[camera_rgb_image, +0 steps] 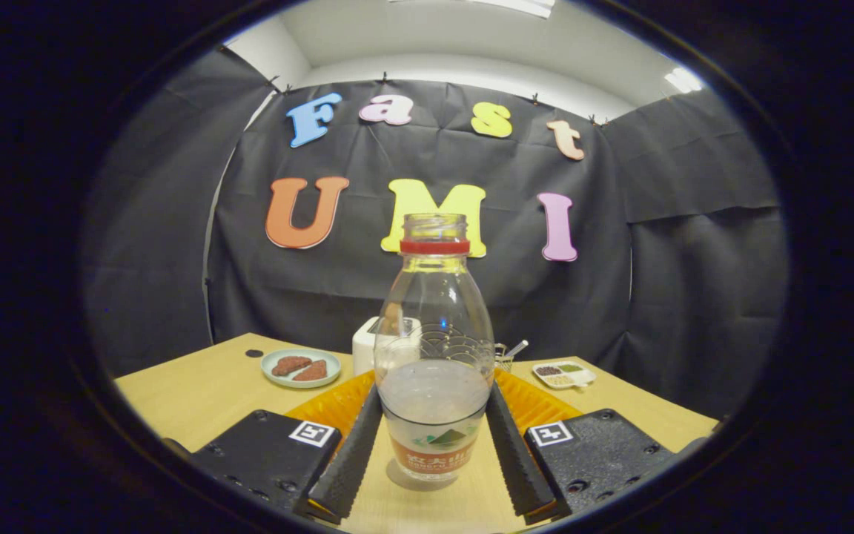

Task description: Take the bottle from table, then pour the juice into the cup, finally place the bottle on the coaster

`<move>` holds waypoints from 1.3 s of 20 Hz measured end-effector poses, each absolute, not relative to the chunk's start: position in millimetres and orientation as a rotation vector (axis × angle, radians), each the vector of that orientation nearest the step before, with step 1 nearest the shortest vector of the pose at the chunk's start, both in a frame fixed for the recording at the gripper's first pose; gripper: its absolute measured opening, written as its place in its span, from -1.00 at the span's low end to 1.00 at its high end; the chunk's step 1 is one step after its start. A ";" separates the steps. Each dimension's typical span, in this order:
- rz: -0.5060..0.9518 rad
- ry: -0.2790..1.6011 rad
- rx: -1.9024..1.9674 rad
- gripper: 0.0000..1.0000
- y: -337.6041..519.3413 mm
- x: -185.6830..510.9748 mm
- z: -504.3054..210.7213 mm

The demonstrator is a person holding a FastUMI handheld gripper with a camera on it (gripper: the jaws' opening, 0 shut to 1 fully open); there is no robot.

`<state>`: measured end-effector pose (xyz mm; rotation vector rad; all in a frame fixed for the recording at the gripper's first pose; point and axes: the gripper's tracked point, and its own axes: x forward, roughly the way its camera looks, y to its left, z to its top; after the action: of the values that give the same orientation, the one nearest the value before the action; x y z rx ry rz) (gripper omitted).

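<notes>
A clear plastic bottle (434, 334) stands upright between my fingers, uncapped, with a red ring around its neck and cloudy pale juice in its lower half. Its base, with an orange and white label, rests on or just above the wooden table (197, 393), casting a shadow beneath. My gripper (434, 397) is shut on the bottle, both fingers pressing its sides at about the juice level. Beyond the bottle lies an orange ribbed coaster (330, 406), showing on both sides of it. A white cup (365, 345) stands behind the bottle, partly hidden by it.
A light blue plate (301, 368) with two reddish-brown pieces sits beyond the left finger. A small white dish (564, 374) of seeds lies beyond the right finger, with a small metal item (507, 356) beside it. Black cloth walls close off the table's far side.
</notes>
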<state>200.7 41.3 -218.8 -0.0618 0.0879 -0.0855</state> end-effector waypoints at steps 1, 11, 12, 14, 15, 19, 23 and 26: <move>-0.093 0.083 -0.043 0.61 38.6 204.8 -221.9; -0.098 0.208 -0.030 0.61 32.5 242.7 -293.8; -0.097 0.219 -0.027 0.61 32.4 244.8 -299.1; -0.098 0.238 -0.029 0.61 31.3 248.8 -309.2; -0.091 0.245 -0.028 0.61 33.0 250.1 -314.2; -0.071 0.256 -0.062 0.62 42.2 253.8 -326.0; -0.073 0.248 -0.069 0.62 42.1 254.4 -326.3; -0.072 0.262 -0.063 0.62 41.9 252.0 -331.3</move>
<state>252.0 41.9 -331.3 -0.0634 0.2621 -0.0721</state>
